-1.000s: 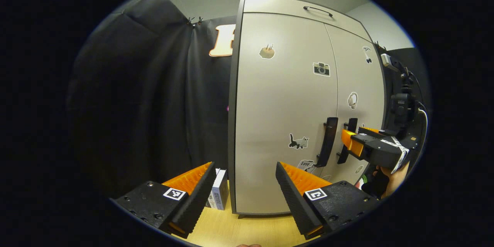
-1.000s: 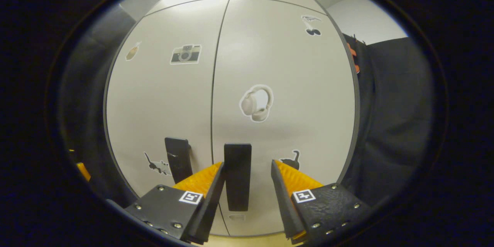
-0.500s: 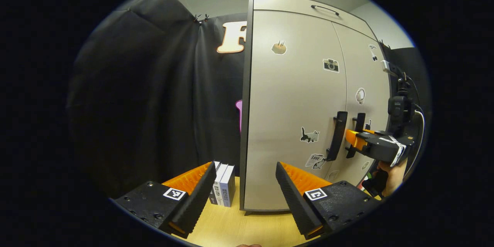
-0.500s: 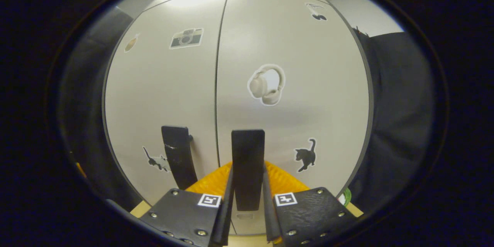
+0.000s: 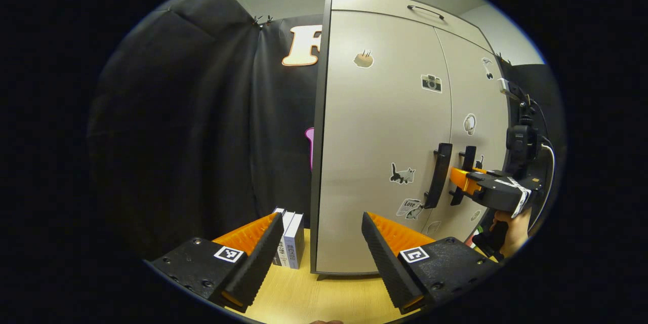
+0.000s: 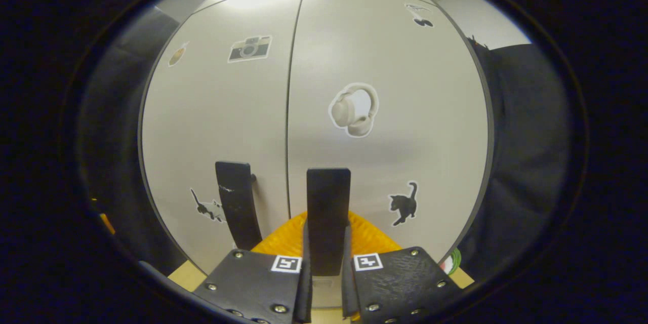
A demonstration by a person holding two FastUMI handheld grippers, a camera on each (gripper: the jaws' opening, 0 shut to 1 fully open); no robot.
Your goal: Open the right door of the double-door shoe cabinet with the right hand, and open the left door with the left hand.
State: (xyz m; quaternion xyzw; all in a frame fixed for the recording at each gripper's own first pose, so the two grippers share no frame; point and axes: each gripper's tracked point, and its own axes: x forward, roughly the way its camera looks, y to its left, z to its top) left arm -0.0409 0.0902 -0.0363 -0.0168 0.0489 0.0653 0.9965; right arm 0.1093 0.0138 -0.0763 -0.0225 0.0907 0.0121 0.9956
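Observation:
The beige double-door shoe cabinet (image 5: 385, 126) stands on a wooden table, both doors shut flat. In the right gripper view, the right door (image 6: 400, 136) carries a dark vertical handle (image 6: 328, 197). My right gripper (image 6: 327, 235) is shut on that handle, a finger pressed to each side. The left door's handle (image 6: 234, 202) hangs just to its left, untouched. In the left gripper view, my left gripper (image 5: 321, 217) is open and holds nothing, well back from the cabinet's left front corner. There the right gripper (image 5: 458, 179) meets the right handle (image 5: 467, 162), beside the left handle (image 5: 439, 174).
Two or three slim books (image 5: 288, 240) stand upright on the wooden table (image 5: 324, 298), against the cabinet's left side. Black cloth walls (image 5: 192, 126) close in on the left and behind. A hand (image 5: 511, 228) holds the right gripper at the far right.
The right gripper moved in and its fingers came together on the right door's handle. The left gripper stayed open and drifted slightly. Both doors remain flat.

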